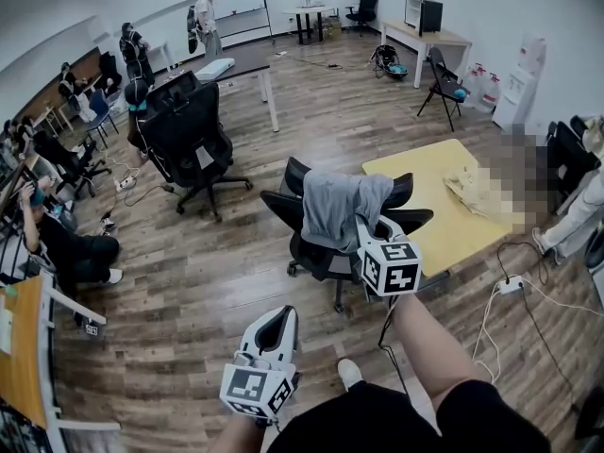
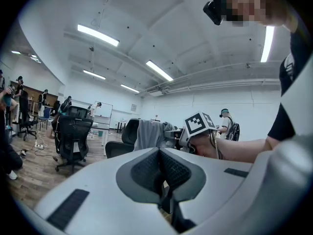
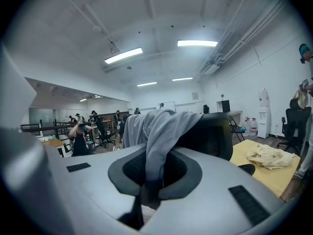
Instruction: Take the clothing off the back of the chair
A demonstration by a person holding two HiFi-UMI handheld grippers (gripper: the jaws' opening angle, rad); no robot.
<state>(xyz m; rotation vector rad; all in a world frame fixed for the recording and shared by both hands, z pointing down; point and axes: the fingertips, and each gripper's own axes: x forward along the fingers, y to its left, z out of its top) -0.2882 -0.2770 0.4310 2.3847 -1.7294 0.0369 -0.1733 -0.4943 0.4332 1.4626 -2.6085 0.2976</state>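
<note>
Right hand-held gripper (image 3: 149,177) clamps a hanging edge of the grey sweatshirt (image 1: 330,206) draped over the office chair (image 1: 404,192) backrest; left hand-held gripper (image 2: 159,173), clenched empty, hangs over open wood floor (image 1: 236,262) beside the yellow tabletop (image 1: 434,173)

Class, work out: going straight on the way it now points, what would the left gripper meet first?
Probably the grey clothing draped over the chair back, though depth is hard to judge.

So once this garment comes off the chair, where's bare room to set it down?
The near half of the yellow table, between the chair and the cream cloth heap, is bare. Open wood floor lies left of the chair. Crowded: the floor at right, around the power strip.
</note>
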